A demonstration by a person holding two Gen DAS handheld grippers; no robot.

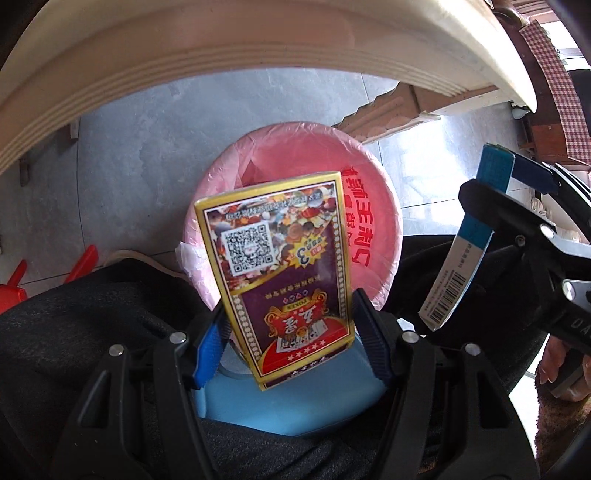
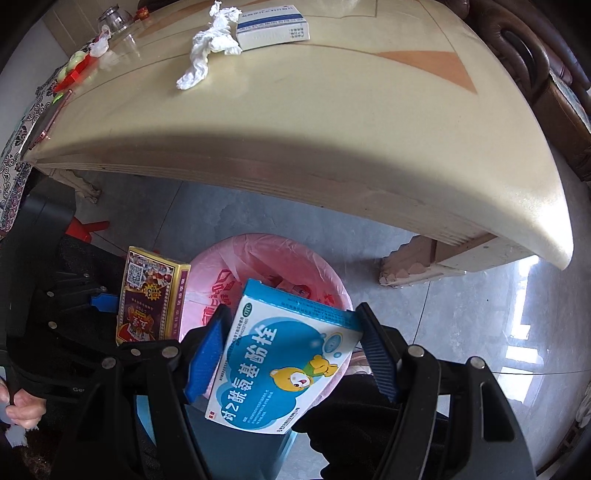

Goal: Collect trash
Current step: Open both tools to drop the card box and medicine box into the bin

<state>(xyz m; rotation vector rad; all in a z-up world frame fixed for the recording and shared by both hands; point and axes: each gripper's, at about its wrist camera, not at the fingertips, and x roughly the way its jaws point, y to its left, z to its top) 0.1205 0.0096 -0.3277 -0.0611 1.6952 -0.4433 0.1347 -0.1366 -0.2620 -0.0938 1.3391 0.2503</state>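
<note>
My left gripper [image 1: 291, 332] is shut on a gold-edged playing card box [image 1: 280, 273], held upright just above the near rim of a bin lined with a pink bag [image 1: 373, 229]. My right gripper [image 2: 291, 354] is shut on a blue and white medicine box [image 2: 284, 365] with a cartoon bear, tilted over the same bin [image 2: 207, 280]. The card box [image 2: 151, 295] shows at the left of the right wrist view. The medicine box [image 1: 465, 236] shows edge-on at the right of the left wrist view. Some trash lies inside the bin.
A cream table [image 2: 332, 122] stands beyond the bin. On it lie a crumpled white tissue [image 2: 207, 48], a blue and white box [image 2: 273, 26], a glass jar [image 2: 114, 16] and small items [image 2: 74, 70] at the far left. A red stool [image 1: 22, 284] stands at left.
</note>
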